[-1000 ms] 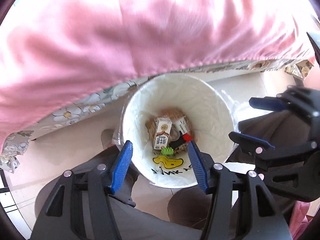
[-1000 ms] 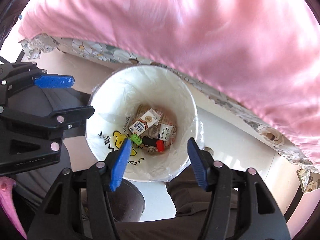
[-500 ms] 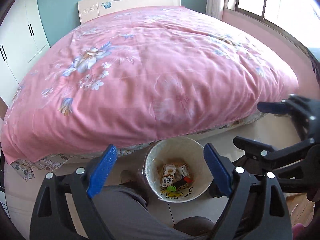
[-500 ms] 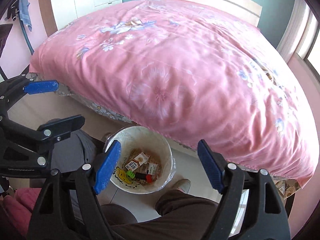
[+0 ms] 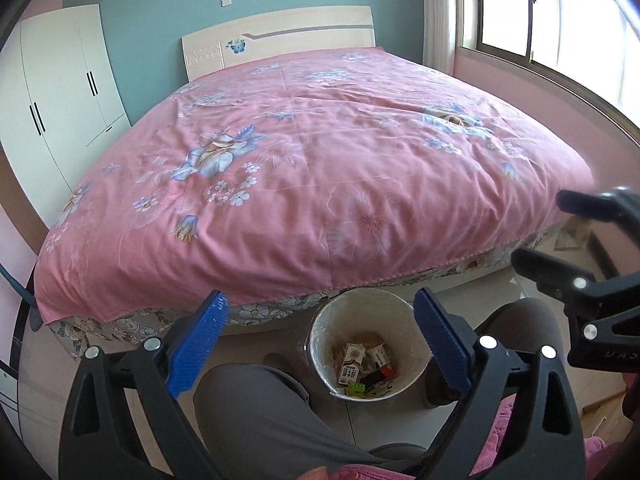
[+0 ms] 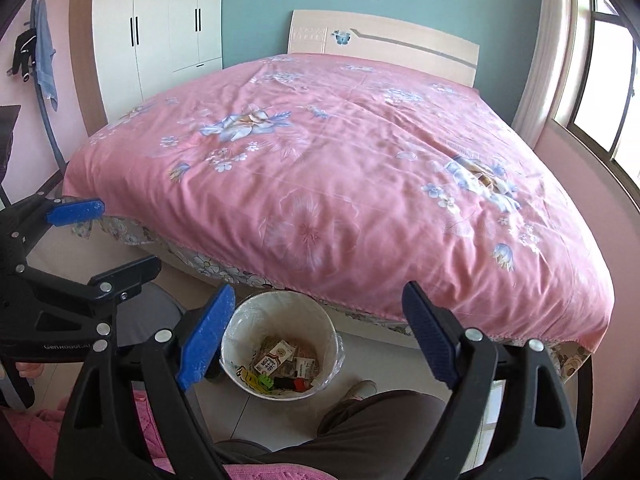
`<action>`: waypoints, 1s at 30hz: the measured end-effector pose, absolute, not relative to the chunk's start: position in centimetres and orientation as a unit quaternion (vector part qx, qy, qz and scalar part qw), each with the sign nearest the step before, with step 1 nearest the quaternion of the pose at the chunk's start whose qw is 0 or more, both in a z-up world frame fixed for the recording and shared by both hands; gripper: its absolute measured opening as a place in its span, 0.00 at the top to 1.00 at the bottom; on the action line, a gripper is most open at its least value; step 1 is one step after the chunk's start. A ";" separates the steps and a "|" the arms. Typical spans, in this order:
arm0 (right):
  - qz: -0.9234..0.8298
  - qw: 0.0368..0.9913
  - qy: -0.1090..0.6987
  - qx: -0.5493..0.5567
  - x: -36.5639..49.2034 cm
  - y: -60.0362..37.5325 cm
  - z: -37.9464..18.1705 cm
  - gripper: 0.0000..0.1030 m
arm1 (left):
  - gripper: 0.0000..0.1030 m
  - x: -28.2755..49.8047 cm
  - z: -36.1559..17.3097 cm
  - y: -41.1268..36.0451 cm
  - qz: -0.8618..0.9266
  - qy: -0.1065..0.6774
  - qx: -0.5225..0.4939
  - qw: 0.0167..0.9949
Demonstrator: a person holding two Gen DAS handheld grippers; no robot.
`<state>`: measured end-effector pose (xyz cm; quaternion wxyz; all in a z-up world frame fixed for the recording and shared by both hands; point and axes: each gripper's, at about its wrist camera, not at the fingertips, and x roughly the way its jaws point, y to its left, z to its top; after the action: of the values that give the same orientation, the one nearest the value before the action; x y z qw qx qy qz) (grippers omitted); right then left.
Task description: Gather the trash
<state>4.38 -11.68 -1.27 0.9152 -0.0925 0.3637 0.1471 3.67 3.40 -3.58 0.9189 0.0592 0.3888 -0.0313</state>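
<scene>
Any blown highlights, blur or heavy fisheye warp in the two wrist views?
Left wrist: window blown out at top right, right gripper at the edge looks soft, headboard bowed. Right wrist: window overexposed, wardrobe lines curved, trash bin sharp.

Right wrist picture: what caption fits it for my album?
Open right gripper above a trash bin beside a pink bed.

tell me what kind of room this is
A bedroom, quite clearly. A large bed under a pink floral cover fills the view, with a pale headboard against the teal wall and a white wardrobe beside it. A small trash bin stands at the bed's foot.
</scene>
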 end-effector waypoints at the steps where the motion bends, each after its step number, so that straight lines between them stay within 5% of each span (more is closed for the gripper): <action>1: 0.139 0.918 0.358 -0.097 3.8 -11.7 -1.3 0.18 | 0.07 3.4 -3.6 3.4 -0.029 0.385 0.062 0.920; 9: 0.071 0.944 0.302 -0.109 0.5 -12.3 -1.7 0.18 | 0.07 1.8 -4.2 3.8 0.010 0.377 0.069 0.923; 30: 0.060 0.945 0.318 -0.047 -0.3 -13.4 -2.4 0.18 | 0.07 0.0 -3.9 2.5 0.000 0.355 0.080 0.931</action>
<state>-0.27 -13.39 -2.38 0.9451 -0.0473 0.3177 0.0604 -0.05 2.53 -3.94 0.9315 0.0803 0.3548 0.0002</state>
